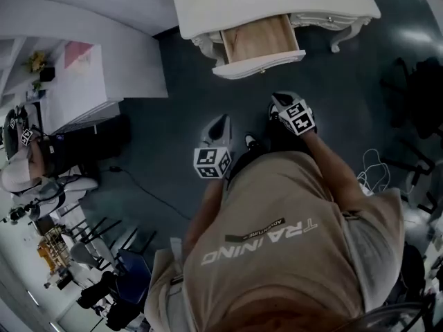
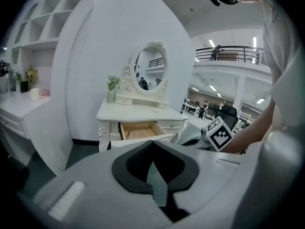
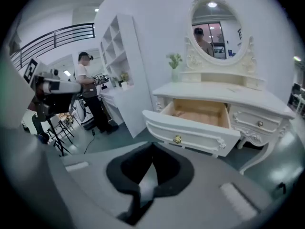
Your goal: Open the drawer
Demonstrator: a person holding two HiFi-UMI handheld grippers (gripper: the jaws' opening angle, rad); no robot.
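Two empty, jaws together: left tongs (image 2: 152,142), right tongs (image 3: 152,145); drawer (image 3: 190,133) out, untouched.

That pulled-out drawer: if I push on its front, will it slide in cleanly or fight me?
The drawer looks like rigid wood and seems empty, so it is probably light. Its single central knob suggests a push there should run straight; off-centre it may skew. The slim-legged dressing table might rock under a hard shove.
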